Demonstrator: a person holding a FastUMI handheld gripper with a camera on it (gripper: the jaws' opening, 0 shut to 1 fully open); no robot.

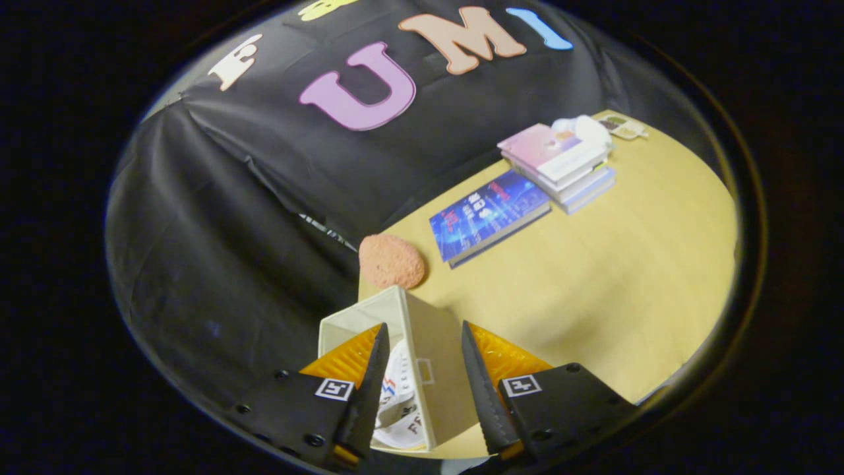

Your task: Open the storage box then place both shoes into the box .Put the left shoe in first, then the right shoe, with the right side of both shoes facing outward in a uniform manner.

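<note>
Tool (422,389) fingers spread, straddling storage box (428,356) wall, shoe (399,402) inside.

The gripper (422,389) showed at the bottom centre of the frame as two black fingers (484,389) with finely toothed inner edges, tapering to points. Behind each sat a ribbed orange-yellow panel. Each black body block carried a small white square tag with a black marker pattern, and dark round screw heads, perhaps three or four, dotted the lower left block.
</note>
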